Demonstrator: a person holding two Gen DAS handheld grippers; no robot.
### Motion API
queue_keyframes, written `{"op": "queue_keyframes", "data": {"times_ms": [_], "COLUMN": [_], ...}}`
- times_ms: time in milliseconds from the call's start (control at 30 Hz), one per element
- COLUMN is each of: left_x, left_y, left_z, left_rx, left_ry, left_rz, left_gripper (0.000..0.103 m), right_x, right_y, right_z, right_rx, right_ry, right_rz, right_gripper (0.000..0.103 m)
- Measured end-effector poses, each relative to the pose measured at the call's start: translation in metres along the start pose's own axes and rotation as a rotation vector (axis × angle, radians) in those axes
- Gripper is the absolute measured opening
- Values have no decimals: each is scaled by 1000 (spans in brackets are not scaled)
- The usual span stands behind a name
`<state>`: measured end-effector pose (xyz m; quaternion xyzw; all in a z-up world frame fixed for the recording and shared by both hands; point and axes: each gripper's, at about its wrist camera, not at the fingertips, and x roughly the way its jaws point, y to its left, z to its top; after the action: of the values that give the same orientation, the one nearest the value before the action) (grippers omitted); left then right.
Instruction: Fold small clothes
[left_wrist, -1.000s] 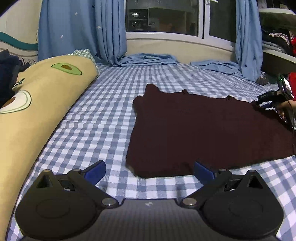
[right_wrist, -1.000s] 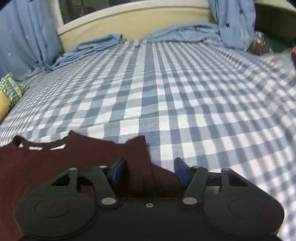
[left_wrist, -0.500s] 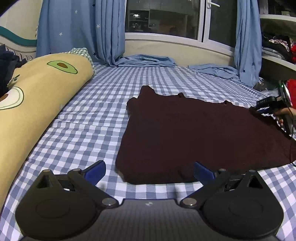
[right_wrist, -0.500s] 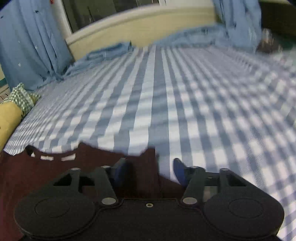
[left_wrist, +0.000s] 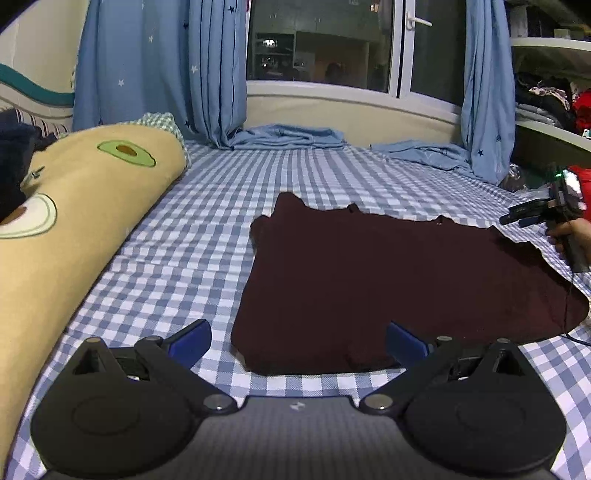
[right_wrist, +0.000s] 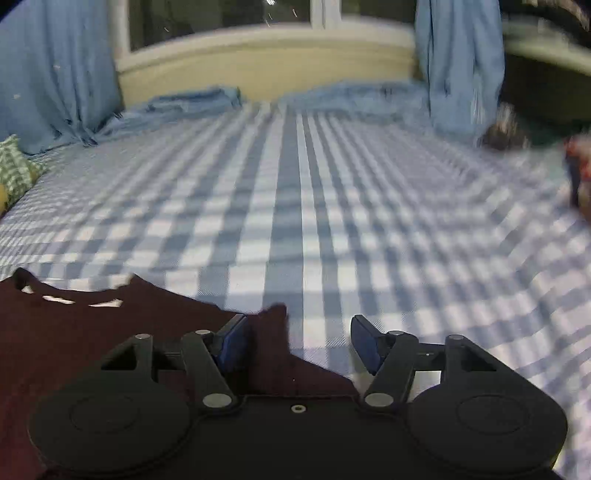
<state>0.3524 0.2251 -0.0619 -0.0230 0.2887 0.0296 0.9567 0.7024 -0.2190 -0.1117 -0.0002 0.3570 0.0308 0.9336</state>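
A dark maroon garment (left_wrist: 388, 273) lies spread flat on the blue-and-white checked bed sheet (left_wrist: 192, 236). My left gripper (left_wrist: 297, 341) is open and empty, above the garment's near left corner. In the right wrist view my right gripper (right_wrist: 299, 341) is open and empty, above the garment's (right_wrist: 92, 332) far right corner by the neckline. The right gripper also shows in the left wrist view (left_wrist: 532, 216), held by a hand at the garment's far right edge.
A long yellow avocado-print pillow (left_wrist: 74, 206) lies along the left side of the bed. Blue curtains (left_wrist: 162, 70) hang at the window and pool on the far sheet. A shelf with clothes (left_wrist: 546, 99) stands at the right.
My right gripper has opened wider, lifted and let go of the garment's corner, which now lies on the sheet. The left gripper has risen and drawn back a little.
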Motion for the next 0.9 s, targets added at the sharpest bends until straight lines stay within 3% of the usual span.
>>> {"op": "queue_keyframes", "data": {"times_ms": [200,367,567,900], "left_x": [-28,-59,-91,-113], "left_y": [-7,-13,-22,-23], "left_z": [-5,-12,-20,-37], "left_rx": [7,14,32,30], "left_ry": [-15,-34,-66,-61], "left_rz": [-20,-43,-63,-94], "left_gripper": [102,102,102,102], "right_x": [-91,-168,-236,-283], "right_y": [16,36,65,109], "right_z": [-20,-57,-103,-162], "right_rx": [-90,-91,-86,-105], "right_ry": [-11,-44,-61,-40], "right_rz": [-26,-23,-1,12], "right_gripper": [90,102,102,102]}}
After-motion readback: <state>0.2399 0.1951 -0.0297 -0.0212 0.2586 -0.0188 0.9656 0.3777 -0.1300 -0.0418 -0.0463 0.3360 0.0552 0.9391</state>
